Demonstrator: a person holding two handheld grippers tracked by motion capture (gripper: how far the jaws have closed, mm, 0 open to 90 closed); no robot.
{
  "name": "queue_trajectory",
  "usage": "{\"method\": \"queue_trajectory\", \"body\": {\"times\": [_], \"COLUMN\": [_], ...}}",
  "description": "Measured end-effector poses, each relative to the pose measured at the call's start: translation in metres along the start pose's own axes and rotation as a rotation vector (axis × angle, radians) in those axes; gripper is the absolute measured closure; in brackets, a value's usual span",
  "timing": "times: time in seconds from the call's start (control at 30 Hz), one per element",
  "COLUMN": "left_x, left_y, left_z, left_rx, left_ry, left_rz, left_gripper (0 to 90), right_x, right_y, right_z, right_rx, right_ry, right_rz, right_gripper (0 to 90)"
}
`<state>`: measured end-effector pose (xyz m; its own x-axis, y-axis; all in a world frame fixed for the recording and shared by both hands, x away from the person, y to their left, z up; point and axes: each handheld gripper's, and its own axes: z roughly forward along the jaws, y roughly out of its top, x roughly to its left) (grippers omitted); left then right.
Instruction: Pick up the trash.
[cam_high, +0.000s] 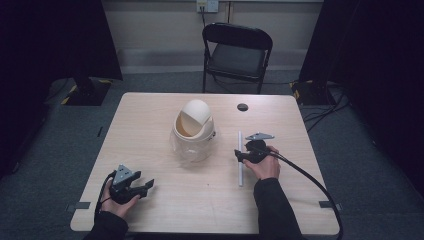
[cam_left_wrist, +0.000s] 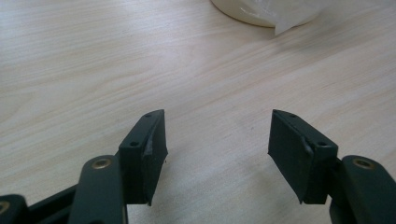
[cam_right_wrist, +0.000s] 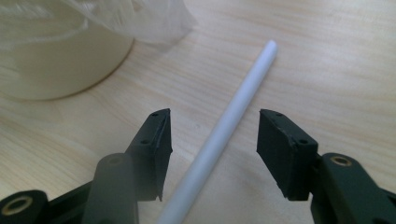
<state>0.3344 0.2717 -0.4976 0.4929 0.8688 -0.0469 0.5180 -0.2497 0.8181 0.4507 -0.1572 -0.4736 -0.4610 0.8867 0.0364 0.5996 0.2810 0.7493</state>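
A cream bin (cam_high: 193, 132) with a swing lid and a clear plastic liner stands in the middle of the wooden table (cam_high: 145, 120). To its right a thin white tube (cam_high: 240, 172) lies on the table, pointing away from me. My right gripper (cam_high: 238, 156) is low over the tube's middle. In the right gripper view the tube (cam_right_wrist: 233, 109) runs between the jaws of the right gripper (cam_right_wrist: 213, 133), which stand apart from it on both sides. The bin's base (cam_right_wrist: 56, 60) sits at the upper left there. My left gripper (cam_high: 148, 186) rests near the front left, open and with nothing in it (cam_left_wrist: 217, 149).
A black folding chair (cam_high: 237, 50) stands beyond the far edge of the table. A dark round hole (cam_high: 242, 107) is in the tabletop behind the tube. The right gripper's cable (cam_high: 310, 180) trails off the table's front right. Bare wood lies between the two grippers.
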Motion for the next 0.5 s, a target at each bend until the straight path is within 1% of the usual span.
{"method": "queue_trajectory", "body": {"times": [0.03,0.07,0.1,0.2,0.27,0.37,0.5], "left_x": [0.0,0.0,0.0,0.0,-0.0006,-0.0007,-0.0008], "left_y": [0.0,0.0,0.0001,0.0004,0.0006,0.0007,0.0007], "left_z": [0.0,0.0,0.0001,0.0002,0.0003,0.0006,0.0005], "left_rx": [0.0,0.0,-0.001,-0.003,-0.002,-0.006,-0.009], "left_ry": [0.0,0.0,-0.002,-0.002,-0.002,-0.007,-0.007], "left_rz": [0.0,0.0,-0.001,0.003,0.001,0.004,0.004], "left_gripper": [37.4,37.6,37.9,38.3,38.4,38.6,38.8], "right_x": [0.0,0.0,0.0006,0.0018,0.0027,0.0034,0.0039], "right_y": [-0.0012,-0.0012,-0.0038,-0.0062,-0.0074,-0.0092,-0.0094], "right_z": [0.0023,0.0023,0.0057,0.0073,0.008,0.0089,0.0078], "right_rx": [0.011,0.011,0.042,0.064,0.077,0.104,0.107], "right_ry": [-0.003,-0.003,-0.018,-0.024,-0.023,-0.033,-0.041], "right_rz": [-0.004,-0.004,-0.016,-0.027,-0.029,-0.03,-0.023], "right_gripper": [46.9,46.9,49.3,52.6,55.0,59.2,65.1]}}
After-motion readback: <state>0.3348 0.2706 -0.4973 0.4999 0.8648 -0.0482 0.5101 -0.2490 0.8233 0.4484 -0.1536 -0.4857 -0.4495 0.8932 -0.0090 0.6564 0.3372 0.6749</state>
